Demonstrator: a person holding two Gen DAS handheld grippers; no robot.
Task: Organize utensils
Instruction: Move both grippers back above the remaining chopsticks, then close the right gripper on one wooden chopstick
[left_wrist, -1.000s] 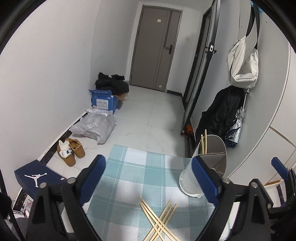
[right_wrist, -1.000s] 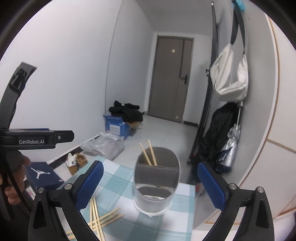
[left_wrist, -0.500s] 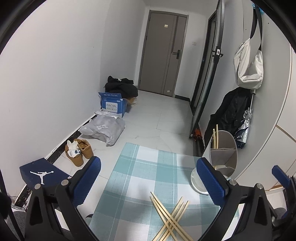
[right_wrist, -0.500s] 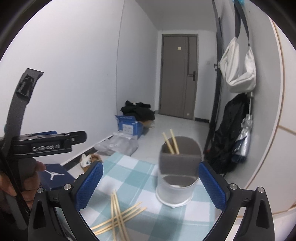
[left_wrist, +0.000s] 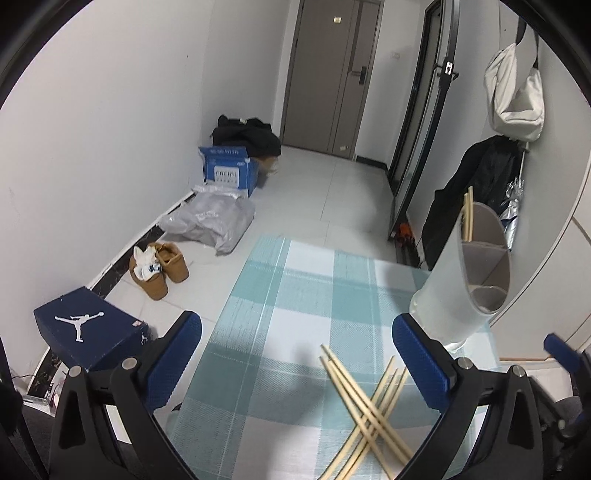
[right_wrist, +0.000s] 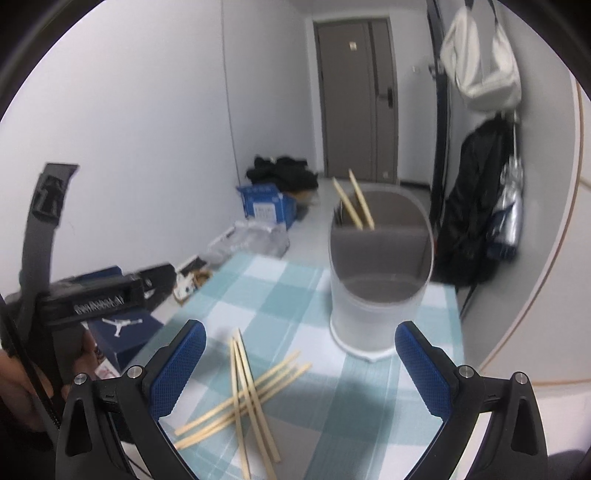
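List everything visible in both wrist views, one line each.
loose chopsticks: about five, pale wood, crossed on the cloth
chopsticks in holder: two, pale wood, back compartment
utensil holder: one, frosted white with grey dividers, far right of cloth
checked cloth: one, teal and white, on the table
shoe box: one, navy, floor at left
boots: one pair, tan, by the wall
blue carton: one, floor
white bag: one, hanging on right wall
left gripper: blue fingers, open
right gripper: blue fingers, open

We lose the crossed chopsticks (left_wrist: 365, 413) at the bottom edge; the holder (right_wrist: 380, 273) and the label on the left gripper (right_wrist: 99, 302) are blurred.
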